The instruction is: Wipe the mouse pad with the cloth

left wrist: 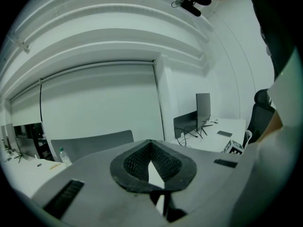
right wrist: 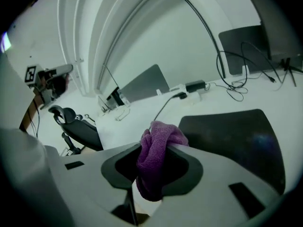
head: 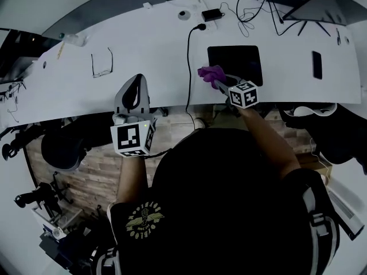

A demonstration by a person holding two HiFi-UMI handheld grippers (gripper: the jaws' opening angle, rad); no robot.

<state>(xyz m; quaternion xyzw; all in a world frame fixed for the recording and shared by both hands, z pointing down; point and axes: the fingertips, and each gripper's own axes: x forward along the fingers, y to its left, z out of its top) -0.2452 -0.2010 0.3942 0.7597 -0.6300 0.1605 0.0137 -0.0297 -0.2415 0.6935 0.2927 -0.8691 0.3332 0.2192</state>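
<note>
A black mouse pad (head: 235,59) lies on the white table (head: 149,56), right of centre. My right gripper (head: 221,80) is shut on a bunched purple cloth (head: 211,72), which hangs over the pad's near left corner. In the right gripper view the cloth (right wrist: 158,143) bulges up between the jaws of the right gripper (right wrist: 152,155), and the mouse pad (right wrist: 236,136) spreads out to the right of it. Whether the cloth touches the pad I cannot tell. My left gripper (head: 136,80) is held at the table's front edge, left of centre. The left gripper (left wrist: 150,143) is shut with nothing in it.
A black cable (head: 188,67) runs down the table just left of the pad, from an adapter (head: 212,14) at the back. Glasses (head: 102,66) lie to the left, a phone (head: 317,65) to the right, a laptop (head: 321,7) far right. An office chair (head: 63,148) stands lower left.
</note>
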